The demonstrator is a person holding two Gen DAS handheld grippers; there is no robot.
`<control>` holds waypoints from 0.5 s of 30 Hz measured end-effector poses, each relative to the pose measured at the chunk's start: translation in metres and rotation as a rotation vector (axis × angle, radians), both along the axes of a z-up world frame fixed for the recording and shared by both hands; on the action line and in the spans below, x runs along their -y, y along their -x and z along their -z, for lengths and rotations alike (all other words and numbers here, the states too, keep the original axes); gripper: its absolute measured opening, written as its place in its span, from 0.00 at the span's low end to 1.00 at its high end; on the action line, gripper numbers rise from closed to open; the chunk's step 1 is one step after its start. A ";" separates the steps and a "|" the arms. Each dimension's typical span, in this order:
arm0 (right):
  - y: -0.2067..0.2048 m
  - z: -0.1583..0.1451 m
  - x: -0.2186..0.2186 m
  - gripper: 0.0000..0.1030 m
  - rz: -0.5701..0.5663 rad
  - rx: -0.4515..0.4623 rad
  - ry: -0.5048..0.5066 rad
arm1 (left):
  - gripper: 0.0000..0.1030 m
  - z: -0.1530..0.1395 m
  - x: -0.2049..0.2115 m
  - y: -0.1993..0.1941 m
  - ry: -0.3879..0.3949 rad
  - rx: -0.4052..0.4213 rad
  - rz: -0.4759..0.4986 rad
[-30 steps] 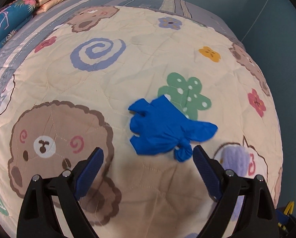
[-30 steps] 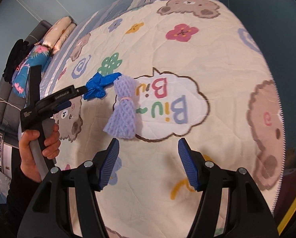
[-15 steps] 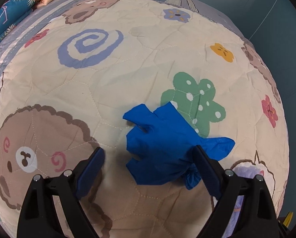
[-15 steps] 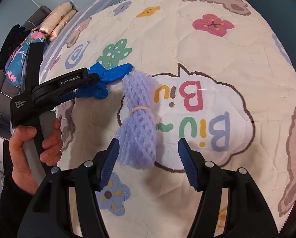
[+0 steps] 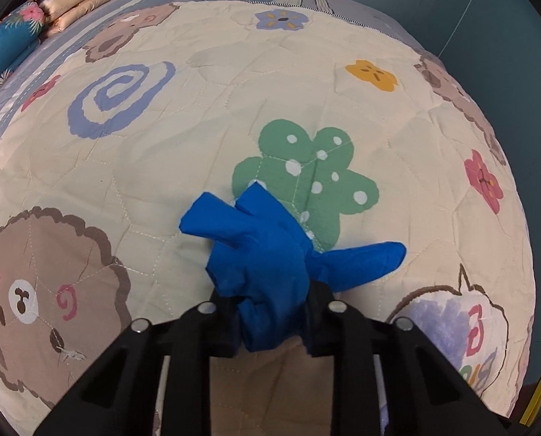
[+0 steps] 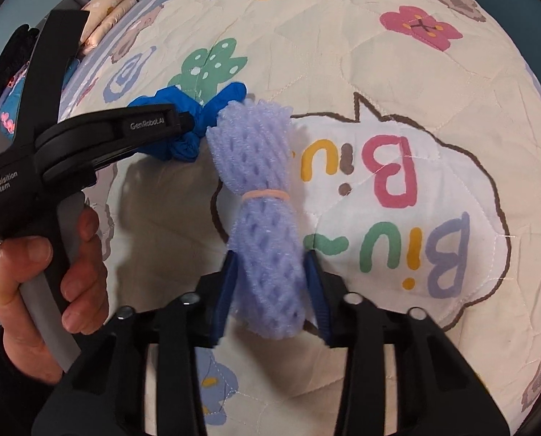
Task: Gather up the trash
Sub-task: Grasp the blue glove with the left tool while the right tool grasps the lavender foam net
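Note:
A crumpled blue glove [image 5: 267,254] lies on the cartoon-print quilt [image 5: 198,116]. My left gripper [image 5: 270,327] is shut on the glove's near end; its fingers are mostly hidden by the glove. In the right wrist view the glove [image 6: 183,109] sticks out past the left gripper's body [image 6: 118,138]. A lilac foam net bundle [image 6: 263,200], tied with a rubber band, lies on the quilt beside the glove. My right gripper [image 6: 270,290] is shut on the bundle's near end, blue pads pressing both sides.
Folded pillows and a teal floral cushion [image 5: 12,32] lie at the bed's far left. The quilt's edge drops to a teal wall [image 5: 506,36] on the right. A person's hand [image 6: 45,272] holds the left gripper's handle.
Both grippers moved forward and closed: the left onto the blue glove, the right onto the lilac foam net. Both were open a second ago.

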State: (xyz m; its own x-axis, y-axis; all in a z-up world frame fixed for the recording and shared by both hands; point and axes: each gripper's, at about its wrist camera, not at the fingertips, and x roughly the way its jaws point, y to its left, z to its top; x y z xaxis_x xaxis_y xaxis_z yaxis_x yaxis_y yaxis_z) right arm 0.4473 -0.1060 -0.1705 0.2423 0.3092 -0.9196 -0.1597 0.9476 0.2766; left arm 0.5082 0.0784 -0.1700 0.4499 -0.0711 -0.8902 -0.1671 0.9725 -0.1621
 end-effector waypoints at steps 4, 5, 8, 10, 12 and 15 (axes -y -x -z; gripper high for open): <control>0.001 -0.003 -0.004 0.20 -0.013 0.010 0.000 | 0.14 -0.008 -0.004 0.007 0.037 0.029 0.005; 0.002 -0.004 -0.004 0.19 -0.016 0.011 -0.006 | 0.13 -0.010 -0.006 0.009 0.043 0.033 0.005; 0.009 -0.010 -0.002 0.19 -0.023 0.014 -0.023 | 0.12 -0.016 -0.013 0.018 0.059 0.037 -0.002; 0.015 -0.015 0.000 0.19 -0.022 0.018 -0.027 | 0.12 -0.020 -0.017 0.025 0.080 0.038 -0.006; 0.023 -0.020 0.004 0.19 -0.030 0.016 -0.040 | 0.12 -0.023 -0.020 0.035 0.089 0.040 -0.010; 0.036 -0.028 0.009 0.19 -0.034 0.024 -0.041 | 0.12 -0.029 -0.023 0.053 0.104 0.046 -0.002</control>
